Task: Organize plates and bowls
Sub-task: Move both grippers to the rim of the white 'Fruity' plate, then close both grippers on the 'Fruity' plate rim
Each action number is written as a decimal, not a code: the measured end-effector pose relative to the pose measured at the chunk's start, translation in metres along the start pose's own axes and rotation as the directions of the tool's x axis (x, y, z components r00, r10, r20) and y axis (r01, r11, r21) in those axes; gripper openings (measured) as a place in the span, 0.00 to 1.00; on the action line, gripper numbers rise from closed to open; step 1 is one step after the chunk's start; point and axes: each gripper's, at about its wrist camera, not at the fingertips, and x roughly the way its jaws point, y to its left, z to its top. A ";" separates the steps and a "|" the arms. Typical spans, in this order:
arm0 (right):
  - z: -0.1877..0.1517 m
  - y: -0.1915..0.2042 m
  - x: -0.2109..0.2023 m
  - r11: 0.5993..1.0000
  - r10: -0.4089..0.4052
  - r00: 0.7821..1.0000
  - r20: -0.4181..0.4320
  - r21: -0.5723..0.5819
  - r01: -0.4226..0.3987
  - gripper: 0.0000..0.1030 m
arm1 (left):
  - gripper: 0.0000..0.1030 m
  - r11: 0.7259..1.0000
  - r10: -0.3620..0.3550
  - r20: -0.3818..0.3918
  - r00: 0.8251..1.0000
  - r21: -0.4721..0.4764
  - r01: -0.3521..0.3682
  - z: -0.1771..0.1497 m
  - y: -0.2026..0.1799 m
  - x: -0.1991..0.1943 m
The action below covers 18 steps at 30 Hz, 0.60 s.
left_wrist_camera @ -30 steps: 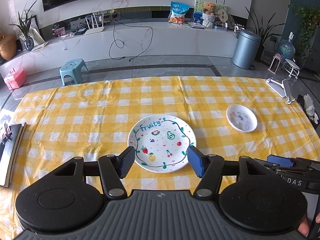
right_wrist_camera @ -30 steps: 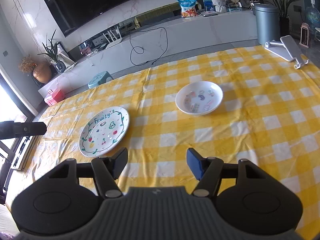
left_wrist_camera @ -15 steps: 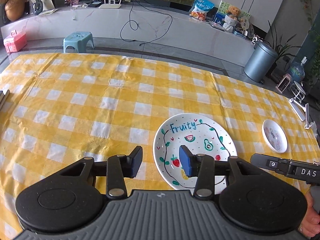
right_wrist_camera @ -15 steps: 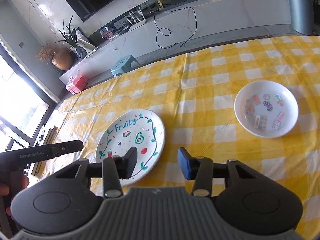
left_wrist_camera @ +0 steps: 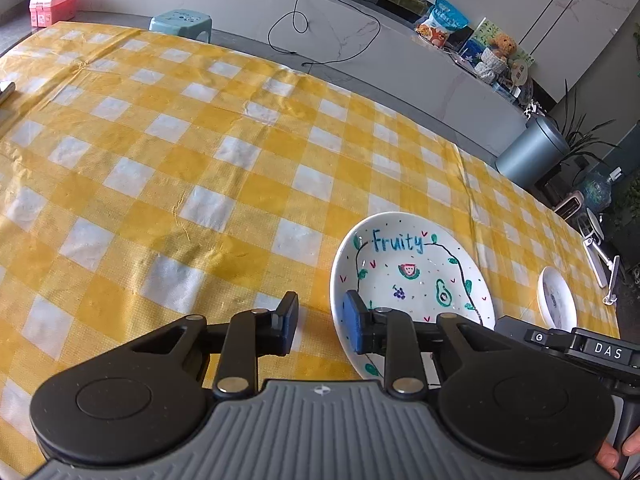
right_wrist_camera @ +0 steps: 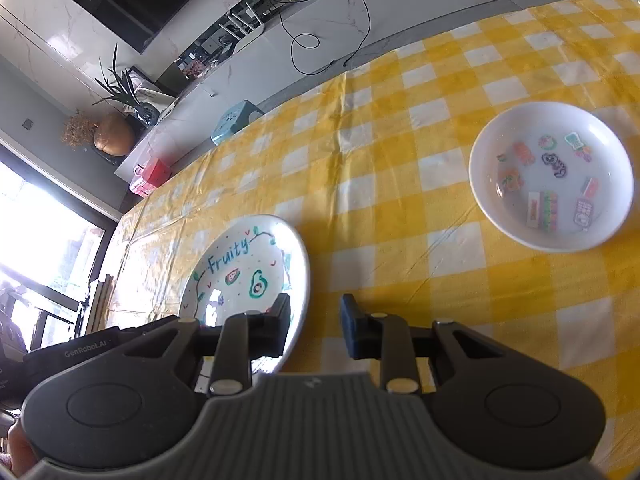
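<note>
A white plate painted with "Fruity" and fruit drawings (left_wrist_camera: pixel 412 280) lies on the yellow checked tablecloth (left_wrist_camera: pixel 192 168). My left gripper (left_wrist_camera: pixel 319 322) is open at the plate's left rim, its right finger over the plate and its left finger over the cloth. In the right wrist view the same plate (right_wrist_camera: pixel 244 268) lies at lower left, and my right gripper (right_wrist_camera: pixel 315 324) is open at its right rim, left finger over the plate. A small white bowl with stickers inside (right_wrist_camera: pixel 552 176) sits to the right; in the left wrist view it is the bowl (left_wrist_camera: pixel 557 298) at the far right.
A white phone stand (left_wrist_camera: pixel 600 258) lies near the table's right edge. A dark flat object (left_wrist_camera: pixel 6 90) lies at the left edge. Beyond the table are a blue stool (left_wrist_camera: pixel 181 22), a grey bin (left_wrist_camera: pixel 532 152) and a low marble ledge.
Both grippers have dropped lower and closed in on the Fruity plate from either side, and their jaws have narrowed but stay open. The plate and bowl have not moved.
</note>
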 end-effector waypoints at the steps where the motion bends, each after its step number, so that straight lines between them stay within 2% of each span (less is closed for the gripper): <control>1: 0.000 0.001 0.001 1.000 0.001 1.000 0.001 -0.002 -0.001 0.25 | 0.28 1.000 -0.008 -0.005 1.000 -0.005 0.008 -0.001 0.000 0.000; 7: 0.001 0.000 0.007 0.999 0.027 1.000 0.003 0.021 -0.027 0.21 | 0.15 1.000 -0.022 -0.015 1.000 -0.017 0.021 0.001 -0.008 0.008; 11: 0.001 -0.001 0.009 0.998 0.045 0.999 0.005 0.039 -0.045 0.19 | 0.14 1.000 -0.013 -0.012 1.000 -0.021 0.013 0.001 -0.010 0.009; 18: 0.001 -0.002 0.010 0.997 0.037 0.999 -0.003 0.063 -0.036 0.06 | 0.13 1.000 -0.005 -0.013 1.000 -0.015 0.005 0.000 -0.013 0.008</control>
